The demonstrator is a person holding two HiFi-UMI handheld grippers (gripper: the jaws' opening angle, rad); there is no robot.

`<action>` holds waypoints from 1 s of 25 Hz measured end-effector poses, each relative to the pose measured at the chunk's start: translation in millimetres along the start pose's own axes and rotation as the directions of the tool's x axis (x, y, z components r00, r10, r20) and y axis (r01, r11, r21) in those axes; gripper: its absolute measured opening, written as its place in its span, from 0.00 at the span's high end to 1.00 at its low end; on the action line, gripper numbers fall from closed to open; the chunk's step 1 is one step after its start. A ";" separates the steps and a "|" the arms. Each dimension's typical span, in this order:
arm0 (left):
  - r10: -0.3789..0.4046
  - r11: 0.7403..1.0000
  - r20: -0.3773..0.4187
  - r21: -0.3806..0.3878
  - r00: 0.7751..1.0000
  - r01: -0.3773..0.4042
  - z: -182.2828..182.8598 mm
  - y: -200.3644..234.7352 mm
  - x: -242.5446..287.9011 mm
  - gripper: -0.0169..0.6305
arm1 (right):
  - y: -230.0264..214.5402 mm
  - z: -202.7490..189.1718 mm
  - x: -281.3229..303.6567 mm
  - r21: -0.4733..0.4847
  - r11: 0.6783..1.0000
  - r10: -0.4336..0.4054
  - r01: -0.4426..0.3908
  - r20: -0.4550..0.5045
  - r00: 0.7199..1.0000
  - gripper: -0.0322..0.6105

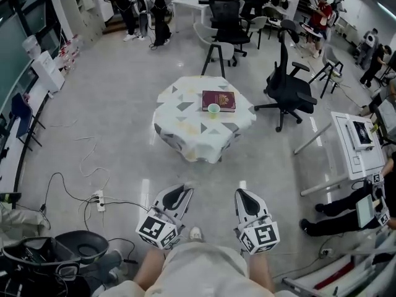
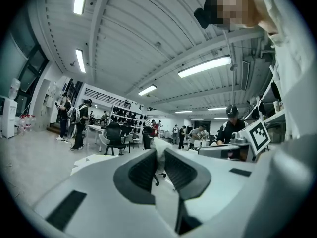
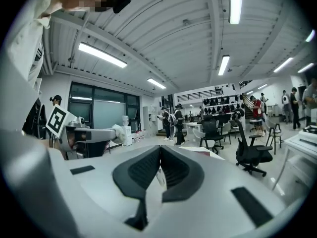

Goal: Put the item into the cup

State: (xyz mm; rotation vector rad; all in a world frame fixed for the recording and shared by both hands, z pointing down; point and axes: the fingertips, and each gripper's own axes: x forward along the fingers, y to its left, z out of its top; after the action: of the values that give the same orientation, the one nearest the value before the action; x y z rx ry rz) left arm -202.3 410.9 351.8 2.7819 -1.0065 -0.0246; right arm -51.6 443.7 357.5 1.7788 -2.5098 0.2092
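The white crumpled wad is pinched between the jaws of my left gripper, held low in front of my legs. It is well apart from the green cup, which stands upright on the cloth-covered desk farther ahead, at the near edge of a red book. My right gripper hangs just beside the left one at the same height, its jaws pressed together with nothing between them. A black office chair stands to the right of the desk.
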 end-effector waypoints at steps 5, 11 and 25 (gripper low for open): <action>-0.033 0.999 -0.002 0.004 0.999 0.033 1.7 19.4 10.1 0.88 | 2.8 -1.5 14.8 0.003 0.999 -0.036 0.036 -0.010 0.999 0.94; -0.045 0.999 -0.003 0.005 0.999 0.045 0.9 29.9 22.8 0.88 | 0.2 1.6 22.3 -0.014 0.998 -0.066 0.066 -0.024 0.998 0.94; -0.025 0.999 -0.017 0.041 1.000 0.025 3.1 38.1 78.5 0.88 | -42.4 8.8 59.8 -0.014 0.999 -0.053 0.053 -0.004 0.999 0.94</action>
State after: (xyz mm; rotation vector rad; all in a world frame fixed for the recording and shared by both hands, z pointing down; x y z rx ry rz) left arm -166.2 331.7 359.2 2.8272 -0.9792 0.0156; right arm -31.3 372.7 359.5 1.8347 -2.4519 0.1914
